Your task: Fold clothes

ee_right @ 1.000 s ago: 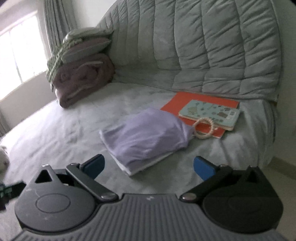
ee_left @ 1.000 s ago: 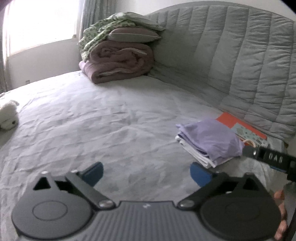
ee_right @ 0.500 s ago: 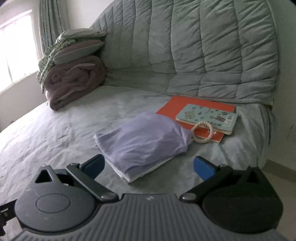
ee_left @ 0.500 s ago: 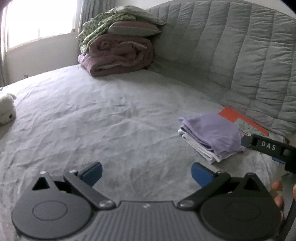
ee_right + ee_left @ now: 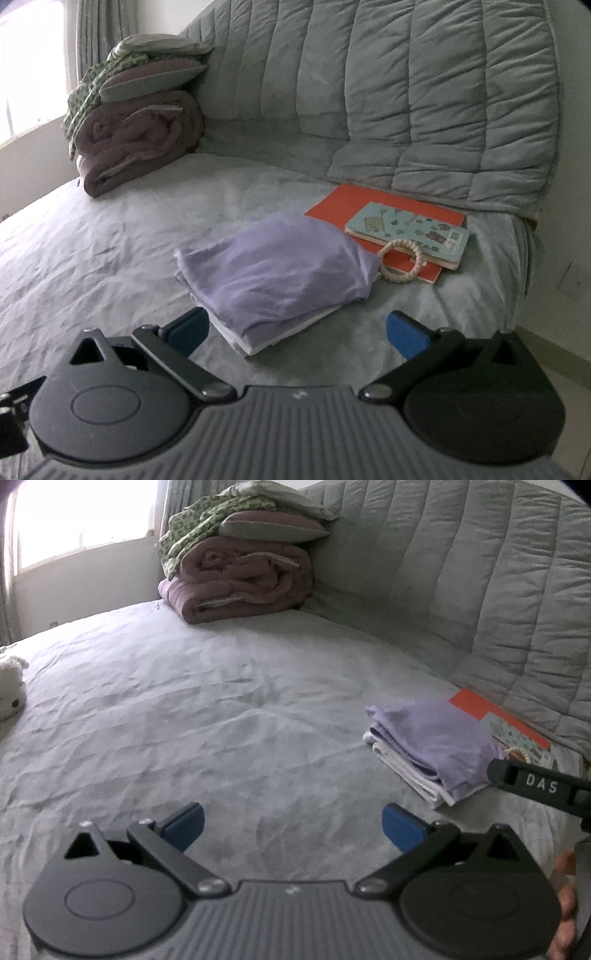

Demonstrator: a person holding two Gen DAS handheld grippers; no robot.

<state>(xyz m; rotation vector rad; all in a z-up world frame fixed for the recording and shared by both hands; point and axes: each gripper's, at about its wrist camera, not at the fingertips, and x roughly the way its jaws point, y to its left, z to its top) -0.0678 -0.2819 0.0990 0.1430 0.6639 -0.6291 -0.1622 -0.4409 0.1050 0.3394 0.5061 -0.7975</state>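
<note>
Left gripper (image 5: pixel 291 823): blue fingers (image 5: pixel 183 825) spread wide, empty, over bare wrinkled grey bed sheet (image 5: pixel 221 716). Right gripper (image 5: pixel 295 332): fingers (image 5: pixel 406 334) likewise wide apart and empty, with the near corner of the folded lilac garment (image 5: pixel 280 269) lying between and just beyond them. Under the lilac piece, a folded white layer (image 5: pixel 258 341), perhaps a second garment; hard to tell. Stack on the bed near the quilted grey headboard (image 5: pixel 406 110).

Right view only, shown clearly: orange folder (image 5: pixel 343 206), patterned notebook (image 5: pixel 410 230) on it, braided cord ring (image 5: pixel 400 264) touching the lilac fabric. Left view only: white plush toy (image 5: pixel 11 690) at the far left edge and a hand (image 5: pixel 565 904) at lower right. Both: rolled mauve blanket (image 5: pixel 240 579) topped with a pillow (image 5: pixel 269 528).
</note>
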